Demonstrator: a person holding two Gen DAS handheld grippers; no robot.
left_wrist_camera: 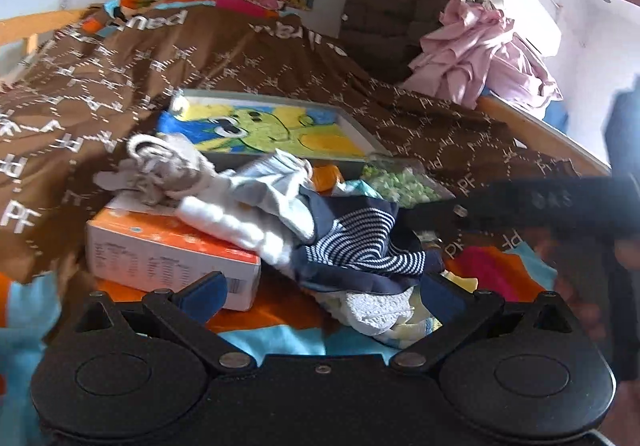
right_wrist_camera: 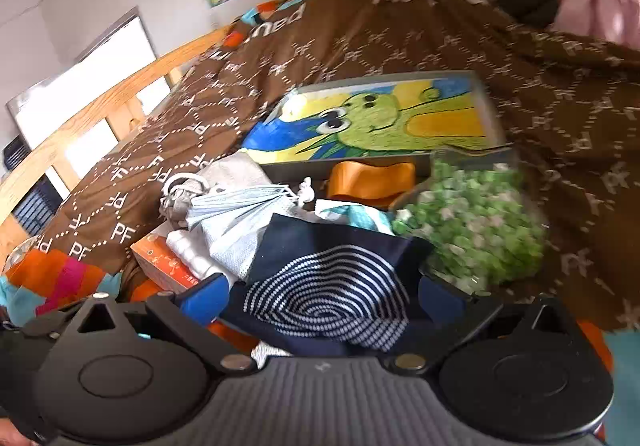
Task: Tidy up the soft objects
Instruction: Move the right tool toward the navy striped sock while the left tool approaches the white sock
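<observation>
A pile of soft things lies on the bed. A navy striped sock (left_wrist_camera: 360, 250) (right_wrist_camera: 320, 298) is on top at the front. Behind it lie light blue face masks (left_wrist_camera: 276, 190) (right_wrist_camera: 240, 210), a white fluffy cloth (left_wrist_camera: 236, 226) and a grey cloth (left_wrist_camera: 168, 166) (right_wrist_camera: 236, 174). My left gripper (left_wrist_camera: 320, 298) is open, its blue pads either side of the pile's front, over a pale textured cloth (left_wrist_camera: 380, 310). My right gripper (right_wrist_camera: 320, 298) is open with the striped sock between its blue pads; it shows as a dark bar in the left wrist view (left_wrist_camera: 540, 210).
An orange and white box (left_wrist_camera: 160, 250) (right_wrist_camera: 160, 258) sits left of the pile. A green cartoon picture in a grey tray (left_wrist_camera: 272, 126) (right_wrist_camera: 380, 118), an orange object (right_wrist_camera: 372, 178) and a bag of green pieces (left_wrist_camera: 400, 182) (right_wrist_camera: 472, 230) lie behind. A brown patterned blanket (left_wrist_camera: 100, 94) (right_wrist_camera: 560, 106) surrounds them.
</observation>
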